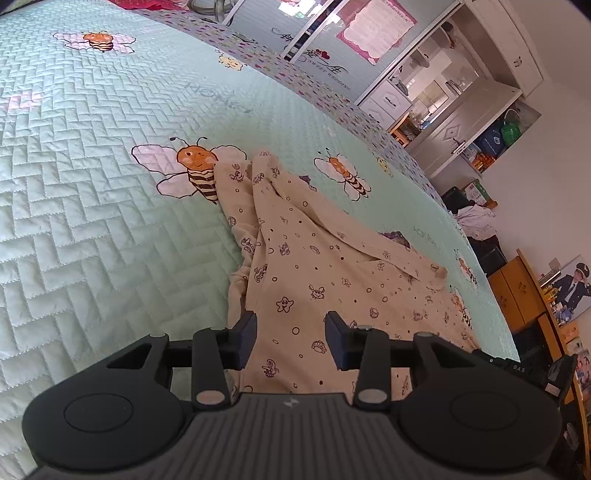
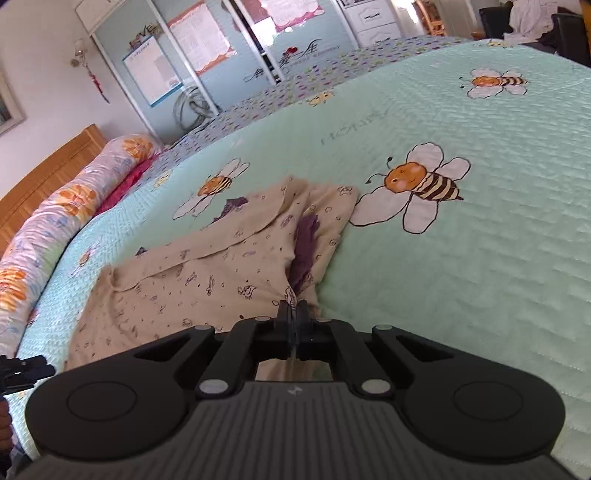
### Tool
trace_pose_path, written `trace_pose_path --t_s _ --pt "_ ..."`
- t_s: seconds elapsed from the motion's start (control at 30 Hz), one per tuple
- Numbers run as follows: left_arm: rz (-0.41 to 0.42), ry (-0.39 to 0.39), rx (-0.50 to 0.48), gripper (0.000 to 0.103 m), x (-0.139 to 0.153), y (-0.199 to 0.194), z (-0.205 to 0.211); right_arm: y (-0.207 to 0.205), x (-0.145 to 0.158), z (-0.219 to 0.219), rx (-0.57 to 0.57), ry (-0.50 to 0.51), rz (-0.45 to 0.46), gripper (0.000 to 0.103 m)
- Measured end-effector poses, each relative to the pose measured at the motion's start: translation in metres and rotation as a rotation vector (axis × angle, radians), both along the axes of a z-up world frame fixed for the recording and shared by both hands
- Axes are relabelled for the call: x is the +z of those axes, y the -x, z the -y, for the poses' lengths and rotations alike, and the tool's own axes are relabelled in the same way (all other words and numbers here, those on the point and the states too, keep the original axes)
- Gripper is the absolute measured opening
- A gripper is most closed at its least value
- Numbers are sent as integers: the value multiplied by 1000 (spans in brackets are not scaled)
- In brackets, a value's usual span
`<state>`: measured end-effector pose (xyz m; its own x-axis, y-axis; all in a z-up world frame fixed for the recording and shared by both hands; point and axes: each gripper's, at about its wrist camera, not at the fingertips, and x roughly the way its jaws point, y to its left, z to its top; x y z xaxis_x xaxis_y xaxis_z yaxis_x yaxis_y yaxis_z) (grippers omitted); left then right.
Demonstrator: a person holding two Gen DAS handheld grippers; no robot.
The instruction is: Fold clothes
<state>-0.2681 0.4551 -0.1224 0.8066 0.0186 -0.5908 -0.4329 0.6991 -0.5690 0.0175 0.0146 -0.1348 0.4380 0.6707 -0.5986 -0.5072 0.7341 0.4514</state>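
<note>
Both tongs sit at the near edge of the cream cotton garment printed with small dark sea creatures [image 1: 314, 266], which lies rumpled on the mint-green quilted bedspread with cartoon bees [image 1: 92, 184]. On my right gripper [image 2: 293, 314] the jaws are closed tight on a pinch of that cloth at its right-hand near corner, beside a fold showing purple fabric [image 2: 304, 251]. On my left gripper [image 1: 291, 339] the jaws stand apart over the cloth, which runs between them, but the pads press on nothing. As I judge it, the step in hand is securing both near corners before lifting. To do it well I would settle the left jaws down over the hem, take only a single layer, and close fully before raising either hand, then lift both together so the fabric hangs flat rather than twisting. Readable writing: "HONEY" stitched on the bedspread, "SWEET WEDDING" on the sliding wardrobe door [image 1: 325, 70], and a "LOVE" ornament [image 2: 142, 31] above it.
</note>
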Motion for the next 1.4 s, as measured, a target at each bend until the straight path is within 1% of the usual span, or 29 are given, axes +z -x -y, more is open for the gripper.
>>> trace_pose_path --t_s 0.03,0.07,0.1,0.13,0.17,0.23,0.3,0.4,0.43,0.47,0.5,0.53,0.57,0.63,0.77,0.83,0.87,0.9,0.93,0.97,1.0,1.17,1.3,1.33,1.37,1.4 --pt "1 2 2 43 0 -1 0 2 -3 -3 9 15 -12 1" --pt "3 4 3 43 0 -1 0 4 -5 -5 17 30 -23 6" --pt "4 4 1 43 0 -2 1 6 -5 -5 10 25 -23 7" --pt "5 1 -3 43 1 -2 1 8 -3 -4 -4 12 -17 14" --pt "4 -3 -8 43 3 -3 1 9 1 -2 -25 -11 2 35" --pt "-2 -12 -11 44 6 -6 -1 6 12 1 -59 -50 49 53" --pt "-5 -16 -1 46 8 -10 -5 -4 21 -5 -59 -50 77 53" --pt "-1 -14 25 46 9 -16 -10 -23 24 -24 -31 -17 74 52" --pt "3 -10 31 46 10 -18 -11 -28 21 -31 -20 -5 60 47" --pt "5 -8 31 46 9 -19 -10 -32 16 -38 -10 11 45 35" --pt "3 -9 27 46 9 -20 -9 -35 11 -45 0 29 29 27" --pt "2 -10 22 46 9 -21 -8 -38 6 -50 5 48 22 11" --pt "-2 -12 18 46 9 -22 -7 -40 3 -51 -2 60 25 0" --pt "-6 -23 13 46 10 -21 -6 -43 -1 -48 -23 81 38 0" --pt "4 -23 22 46 10 -17 -11 -52 2 -17 -124 24 29 0" --pt "2 -20 27 46 8 -19 -14 -53 3 -10 -102 -13 -2 0" --pt "0 -17 28 46 7 -21 -15 -51 5 -11 -79 -29 -8 5" --pt "-1 -14 30 46 6 -24 -15 -50 9 -16 -68 -32 7 8" --pt "-2 -10 31 46 5 -26 -16 -48 12 -22 -61 -32 28 17" --pt "-4 -8 32 46 4 -28 -17 -47 16 -28 -55 -31 49 31" --pt "-6 -6 34 46 4 -30 -17 -49 16 -35 -47 -18 60 33" --pt "-9 -12 31 48 6 -34 -17 -70 10 -73 -23 69 84 35" --pt "-15 -12 42 50 4 -37 -21 -93 -1 -88 -19 94 71 34" --pt "-18 -10 44 50 4 -39 -23 -97 -4 -90 -10 105 59 22" --pt "-19 -9 45 50 3 -41 -24 -102 -7 -92 1 117 44 1" --pt "-18 -9 44 50 3 -42 -25 -106 -10 -93 11 130 30 1"
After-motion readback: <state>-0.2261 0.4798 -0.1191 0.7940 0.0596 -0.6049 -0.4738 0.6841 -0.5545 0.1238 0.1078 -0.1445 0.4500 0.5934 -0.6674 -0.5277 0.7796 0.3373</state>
